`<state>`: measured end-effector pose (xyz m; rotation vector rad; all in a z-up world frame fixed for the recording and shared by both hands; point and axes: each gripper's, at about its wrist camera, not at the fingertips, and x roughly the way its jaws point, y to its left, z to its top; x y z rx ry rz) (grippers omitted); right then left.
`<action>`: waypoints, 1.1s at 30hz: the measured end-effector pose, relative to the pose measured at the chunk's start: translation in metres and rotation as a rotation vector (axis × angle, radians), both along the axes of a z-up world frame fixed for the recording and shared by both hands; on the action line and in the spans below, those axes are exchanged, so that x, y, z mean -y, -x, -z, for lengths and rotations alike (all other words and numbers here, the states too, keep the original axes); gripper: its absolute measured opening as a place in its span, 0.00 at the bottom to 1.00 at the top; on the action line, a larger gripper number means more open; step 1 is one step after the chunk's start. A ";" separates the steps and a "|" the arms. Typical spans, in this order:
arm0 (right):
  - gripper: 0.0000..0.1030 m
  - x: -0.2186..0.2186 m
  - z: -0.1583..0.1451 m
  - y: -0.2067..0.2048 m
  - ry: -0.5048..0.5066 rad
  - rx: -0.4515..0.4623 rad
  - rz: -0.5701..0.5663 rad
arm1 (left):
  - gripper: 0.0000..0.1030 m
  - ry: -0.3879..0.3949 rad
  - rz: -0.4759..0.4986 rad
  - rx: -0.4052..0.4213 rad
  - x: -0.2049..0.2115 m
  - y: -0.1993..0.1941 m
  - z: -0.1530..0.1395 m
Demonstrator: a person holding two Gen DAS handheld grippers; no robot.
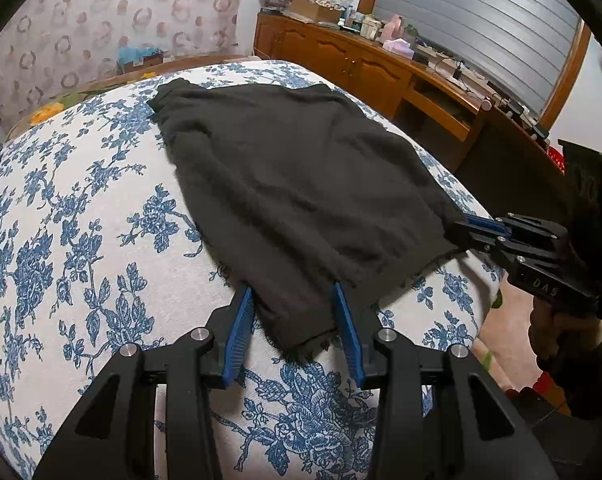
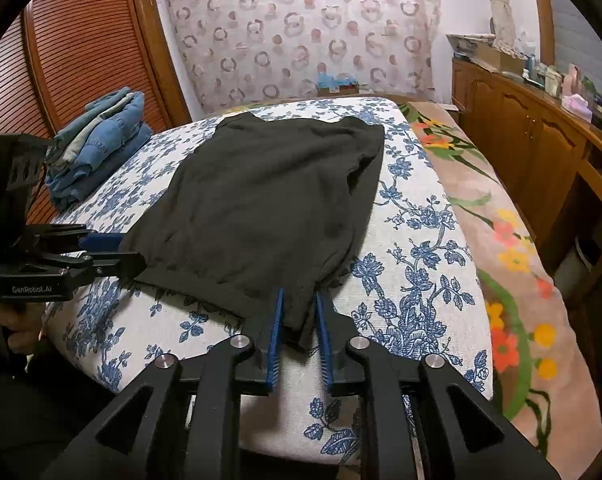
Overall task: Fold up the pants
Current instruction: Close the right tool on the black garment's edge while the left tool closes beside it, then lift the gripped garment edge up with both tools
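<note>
Between both tongs, the black pants [image 1: 285, 184] lie folded on the floral bed [image 1: 81, 240]; left gripper [image 1: 293, 316] and right gripper [image 2: 299, 320] straddle near corners, jaws apart, unpinched. More folding probably remains.

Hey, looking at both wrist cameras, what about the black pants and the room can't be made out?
- Left wrist view: the black pants cover their own lower layers, so the fold count is hidden.
- Right wrist view: the folded denim stack is partly cut off by the left gripper.
- Both views: the items on the wooden cabinet are too small and blurred.
</note>
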<state>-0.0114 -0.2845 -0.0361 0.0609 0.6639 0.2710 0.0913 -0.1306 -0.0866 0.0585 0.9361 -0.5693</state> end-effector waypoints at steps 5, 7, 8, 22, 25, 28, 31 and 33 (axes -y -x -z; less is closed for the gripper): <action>0.19 0.004 0.001 -0.002 -0.030 -0.012 0.000 | 0.25 0.036 0.022 -0.009 -0.001 0.000 0.001; 0.20 0.004 0.001 -0.003 -0.026 -0.012 0.003 | 0.20 0.035 0.016 -0.005 -0.001 -0.001 0.001; 0.21 0.004 0.001 -0.003 -0.025 -0.011 0.003 | 0.16 0.031 0.008 -0.004 -0.002 -0.001 0.002; 0.09 -0.008 -0.007 -0.007 0.007 -0.031 -0.033 | 0.08 0.074 0.015 0.059 -0.011 0.005 -0.019; 0.09 -0.009 -0.017 -0.003 0.002 0.002 -0.049 | 0.08 0.092 0.008 0.091 -0.015 0.005 -0.033; 0.09 -0.011 -0.035 0.001 0.002 0.050 -0.061 | 0.07 0.109 0.000 0.129 -0.019 0.005 -0.050; 0.09 -0.013 -0.062 0.006 -0.001 0.115 -0.077 | 0.07 0.125 -0.007 0.184 -0.024 0.006 -0.074; 0.09 -0.014 -0.083 0.010 -0.003 0.164 -0.090 | 0.07 0.140 -0.015 0.225 -0.030 0.007 -0.093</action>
